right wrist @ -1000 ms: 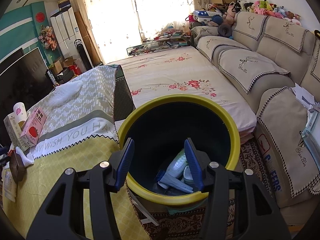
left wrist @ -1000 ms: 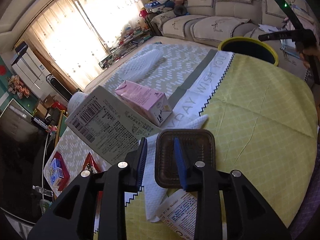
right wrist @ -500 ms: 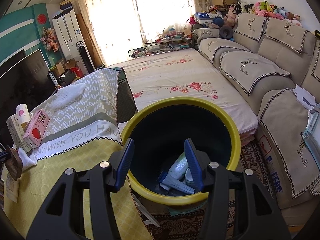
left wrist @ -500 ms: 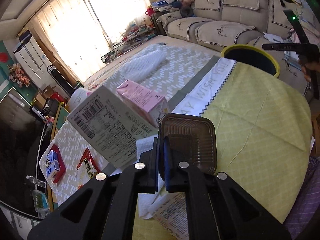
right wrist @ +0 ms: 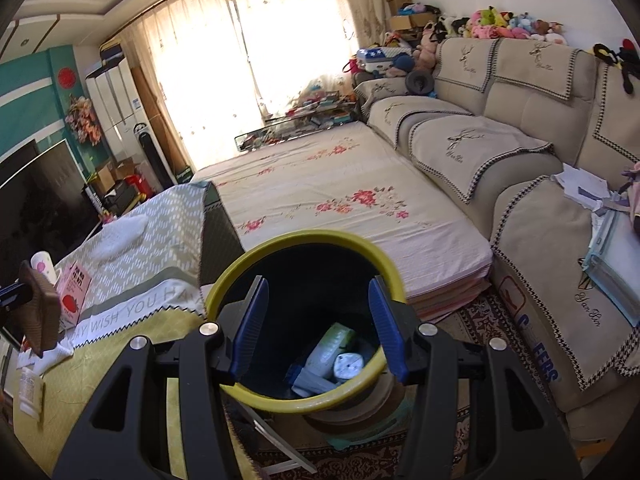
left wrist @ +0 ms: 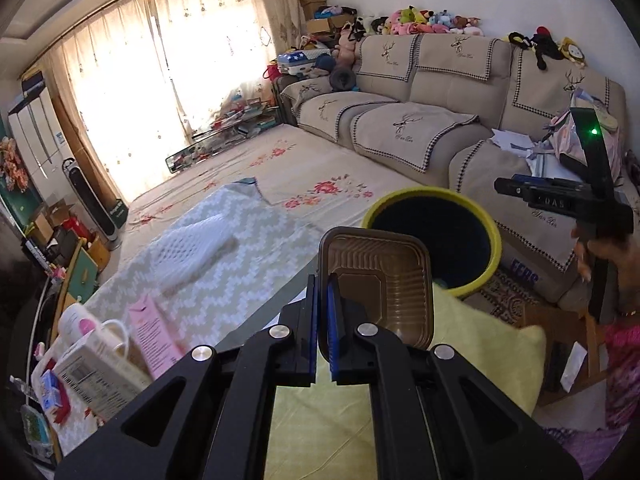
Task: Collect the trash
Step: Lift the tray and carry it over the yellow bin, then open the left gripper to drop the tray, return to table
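**Left gripper holding tray above table; right gripper spread over bin**

The left gripper [left wrist: 322, 320] is clamping the left rim of a brown plastic tray [left wrist: 380, 280], with its blue pads nearly closed on that edge. The tray is standing tilted, lifted clear of the yellow tablecloth [left wrist: 472, 360], with its ribbed hollow facing the camera. In the left wrist view, the yellow-rimmed bin [left wrist: 436, 236] is sitting just beyond the tray, past the table edge.

The right gripper [right wrist: 318, 320] is hanging over the bin [right wrist: 304, 248] with its fingers set wide apart and nothing between them. Inside the bin, a pale green bottle [right wrist: 330, 346], a white lidded cup [right wrist: 348, 365] and other scraps are lying at the bottom.

To the left of the bin, on the table, a pink carton [right wrist: 74, 296] is standing beside a white cup [right wrist: 40, 262]. The tray [right wrist: 38, 312] is showing at the far left of the right wrist view, well apart from the bin. A beige sofa [right wrist: 500, 128] is standing to the right of the bin, and a floral mat [right wrist: 340, 200] is lying behind it.
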Action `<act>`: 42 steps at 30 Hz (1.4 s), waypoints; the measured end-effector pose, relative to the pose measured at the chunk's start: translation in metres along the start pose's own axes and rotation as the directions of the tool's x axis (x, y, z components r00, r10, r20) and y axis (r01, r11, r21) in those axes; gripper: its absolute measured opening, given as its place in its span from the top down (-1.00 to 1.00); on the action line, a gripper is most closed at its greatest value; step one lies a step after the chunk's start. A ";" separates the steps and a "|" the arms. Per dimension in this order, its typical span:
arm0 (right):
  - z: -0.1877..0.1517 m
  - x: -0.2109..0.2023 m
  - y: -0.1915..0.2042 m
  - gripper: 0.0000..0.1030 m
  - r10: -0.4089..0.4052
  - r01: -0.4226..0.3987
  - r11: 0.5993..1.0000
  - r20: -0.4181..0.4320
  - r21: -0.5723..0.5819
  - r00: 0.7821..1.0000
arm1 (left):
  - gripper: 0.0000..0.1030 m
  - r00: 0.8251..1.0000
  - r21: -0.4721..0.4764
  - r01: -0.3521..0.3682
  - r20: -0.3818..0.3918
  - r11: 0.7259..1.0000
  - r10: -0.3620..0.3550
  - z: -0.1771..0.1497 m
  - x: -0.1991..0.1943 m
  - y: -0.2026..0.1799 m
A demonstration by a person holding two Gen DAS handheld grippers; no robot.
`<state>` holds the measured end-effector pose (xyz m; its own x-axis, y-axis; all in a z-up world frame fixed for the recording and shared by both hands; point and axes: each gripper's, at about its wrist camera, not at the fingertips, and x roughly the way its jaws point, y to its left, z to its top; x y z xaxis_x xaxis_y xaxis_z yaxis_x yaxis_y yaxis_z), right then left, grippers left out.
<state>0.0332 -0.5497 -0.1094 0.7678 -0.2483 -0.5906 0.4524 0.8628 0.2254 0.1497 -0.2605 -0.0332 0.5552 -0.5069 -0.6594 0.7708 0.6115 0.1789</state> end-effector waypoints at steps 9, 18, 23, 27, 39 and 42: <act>0.004 -0.016 -0.045 -0.01 -0.032 0.028 0.997 0.049 0.076 0.998 | 0.90 0.994 0.036 0.056 -0.091 0.998 -0.053 0.063 0.093 -0.071; 0.004 -0.019 -0.068 -0.01 -0.049 0.041 0.991 0.063 0.125 0.997 | 0.09 0.981 0.013 0.093 -0.171 0.996 -0.090 0.079 0.161 -0.102; 0.004 -0.019 -0.071 -0.02 -0.049 0.041 0.991 0.063 0.126 0.997 | -0.60 0.991 -0.038 0.070 -0.116 0.997 -0.074 0.078 0.151 -0.097; 0.003 -0.018 -0.064 -0.03 -0.037 0.030 0.993 0.059 0.115 0.998 | -0.82 0.997 -0.120 0.069 -0.021 0.990 -0.072 0.072 0.106 -0.073; 0.001 -0.007 0.001 -0.06 0.044 -0.044 0.999 0.014 -0.003 0.999 | -0.91 0.980 -0.363 -0.065 0.154 0.930 0.129 0.014 -0.035 0.037; -0.002 -0.003 0.027 -0.06 0.081 -0.082 0.996 -0.008 -0.042 0.997 | -0.91 0.962 -0.423 -0.144 0.153 0.895 0.228 -0.012 -0.064 0.070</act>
<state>0.0425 -0.5249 -0.1031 0.7983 -0.1737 -0.5766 0.3687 0.8980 0.2400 0.1645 -0.1778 0.0127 0.7573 -0.4412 -0.4815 0.4771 0.8772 -0.0535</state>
